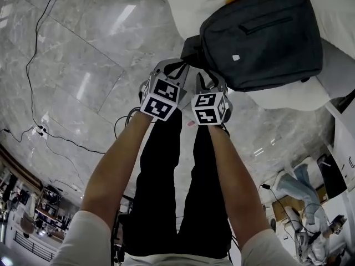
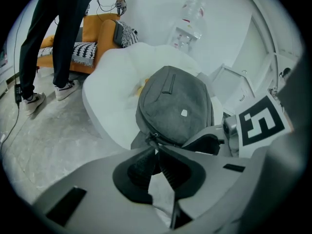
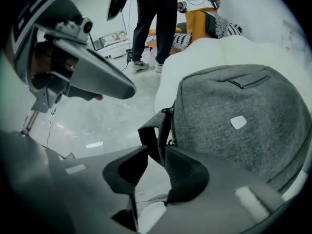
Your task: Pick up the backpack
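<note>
Backpack point(image 1: 260, 35) w/ small pale tag point(image 3: 238, 122): L tongs point(image 2: 157, 149) pinch its edge, R tongs point(image 3: 156, 149) half-open astride strap point(image 3: 163, 128).

Bright even light, floor point(image 1: 83, 65) glare, fisheye edges

Left gripper point(image 1: 178, 66) and right gripper point(image 1: 211, 82): grey moulded shells, black ribbed pads point(image 2: 139, 172) lining the claw, a black-and-white marker cube point(image 1: 161, 97) behind it. Behind the cubes, bare forearms point(image 1: 122, 165), white short sleeves point(image 1: 83, 237), black trousers point(image 1: 166, 193).
</note>
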The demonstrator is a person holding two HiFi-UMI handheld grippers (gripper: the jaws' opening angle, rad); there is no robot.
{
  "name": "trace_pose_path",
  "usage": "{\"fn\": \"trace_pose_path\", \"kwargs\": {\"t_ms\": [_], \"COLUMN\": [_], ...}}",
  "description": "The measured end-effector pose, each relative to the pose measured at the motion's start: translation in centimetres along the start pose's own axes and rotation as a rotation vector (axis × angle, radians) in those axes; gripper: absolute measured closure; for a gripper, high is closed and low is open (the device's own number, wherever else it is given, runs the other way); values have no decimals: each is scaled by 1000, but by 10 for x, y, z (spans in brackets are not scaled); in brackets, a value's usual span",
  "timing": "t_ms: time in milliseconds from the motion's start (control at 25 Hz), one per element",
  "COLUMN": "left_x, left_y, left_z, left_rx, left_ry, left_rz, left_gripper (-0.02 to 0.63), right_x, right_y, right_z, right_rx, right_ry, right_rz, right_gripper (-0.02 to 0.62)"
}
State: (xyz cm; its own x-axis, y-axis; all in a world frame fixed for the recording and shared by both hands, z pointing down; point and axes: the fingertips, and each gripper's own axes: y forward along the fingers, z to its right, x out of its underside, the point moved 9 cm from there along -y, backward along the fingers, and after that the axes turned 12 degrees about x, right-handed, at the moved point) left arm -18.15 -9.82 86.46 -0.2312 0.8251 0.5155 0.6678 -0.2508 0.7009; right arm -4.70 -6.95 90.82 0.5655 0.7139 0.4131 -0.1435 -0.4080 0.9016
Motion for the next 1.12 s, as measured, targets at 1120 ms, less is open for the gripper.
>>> {"fn": "trace_pose_path", "kwargs": {"t_ms": [1120], "left_x": [34], "left_y": [40], "left_z": [-31], "left_rx": [-1], "left_ry": [38], "left_rz": [-56], "left_gripper": [450], "right_x": [10], "right_y": [30], "right_z": [-3], "right_rx": [64], "right_ry": [-69], "right_rz": [21], "right_gripper": [560]}}
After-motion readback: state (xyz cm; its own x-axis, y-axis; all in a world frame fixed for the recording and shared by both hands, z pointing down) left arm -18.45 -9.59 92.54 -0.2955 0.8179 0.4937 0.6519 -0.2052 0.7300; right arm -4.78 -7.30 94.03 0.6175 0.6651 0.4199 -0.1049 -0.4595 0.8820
